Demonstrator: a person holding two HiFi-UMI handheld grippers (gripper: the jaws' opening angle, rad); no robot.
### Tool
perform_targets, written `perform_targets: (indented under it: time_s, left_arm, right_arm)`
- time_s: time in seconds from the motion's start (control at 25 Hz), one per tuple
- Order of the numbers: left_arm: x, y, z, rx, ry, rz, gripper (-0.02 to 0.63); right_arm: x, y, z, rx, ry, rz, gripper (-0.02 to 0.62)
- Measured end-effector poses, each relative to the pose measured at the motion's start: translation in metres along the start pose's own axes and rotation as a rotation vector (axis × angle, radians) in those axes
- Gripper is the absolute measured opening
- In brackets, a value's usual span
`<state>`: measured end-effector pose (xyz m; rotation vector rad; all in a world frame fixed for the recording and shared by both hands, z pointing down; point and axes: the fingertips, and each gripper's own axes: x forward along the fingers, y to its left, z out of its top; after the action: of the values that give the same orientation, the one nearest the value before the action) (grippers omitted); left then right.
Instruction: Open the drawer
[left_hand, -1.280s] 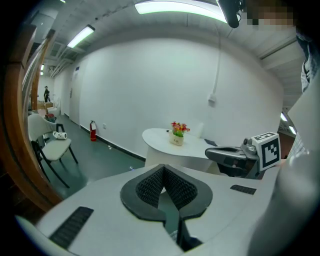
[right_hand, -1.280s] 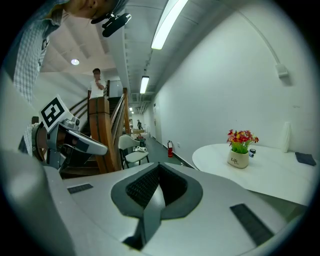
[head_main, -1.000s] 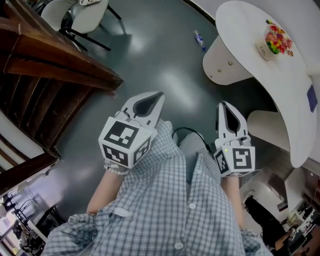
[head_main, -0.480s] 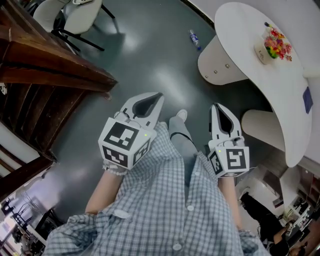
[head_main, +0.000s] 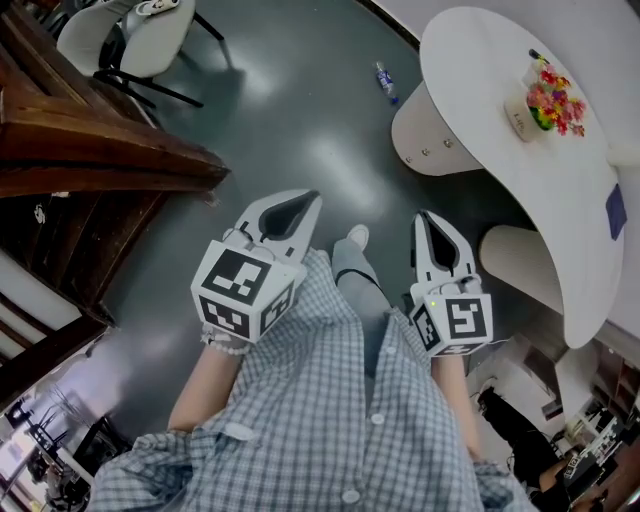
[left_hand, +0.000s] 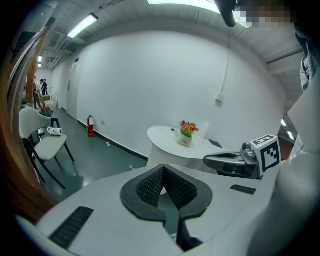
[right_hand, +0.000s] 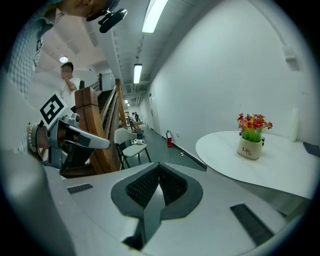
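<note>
drawer fronts or handles cannot be made out for certain in any view. the likeliest home for one is the dark wooden furniture (head_main: 90, 150) at the far left of the head view, but its face is in shadow. a white chair (head_main: 140, 45) stands just beyond it.

the left gripper (head_main: 308, 200) hangs over bare grey floor (head_main: 300, 110), well apart from the wood. its jaws are pressed together with nothing between them. a shoe (head_main: 357, 237) shows between the two tools.

the right gripper (head_main: 425, 216) is likewise closed tight and empty, held in the air near the round white tabletop (head_main: 480, 60), which carries a flower pot (head_main: 525, 110).

by my reading the task has not really begun. nothing is touched, and the approach, grasp and pull all remain.
</note>
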<state>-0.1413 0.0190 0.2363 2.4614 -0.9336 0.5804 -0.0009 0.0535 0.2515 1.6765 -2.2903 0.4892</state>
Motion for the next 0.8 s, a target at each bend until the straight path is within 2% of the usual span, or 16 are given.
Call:
perform_targets:
  time_s: [0.2,0.4,0.52,0.64,0.8]
  left_arm:
    - [0.029,-0.003,0.019,0.008,0.008,0.018,0.005]
    - [0.059,-0.004,0.029,-0.018,0.015,0.028,0.005]
    - [0.076,-0.003,0.03,-0.043,0.02,0.018,0.005]
    - [0.093,-0.004,0.03,-0.025,0.047,-0.008,0.005]
    - [0.118,0.007,0.032,0.008,0.085,-0.033,0.005]
  right_arm:
    - [0.017,-0.021,0.0,-0.101,0.038,0.026,0.008]
    - [0.033,-0.04,-0.011,-0.102,0.062,0.045,0.008]
    - [0.039,-0.053,-0.021,-0.083,0.09,0.03,0.008]
    - [0.042,-0.068,-0.035,-0.043,0.119,-0.004,0.008]
    - [0.054,-0.09,-0.05,0.071,0.136,-0.072,0.008]
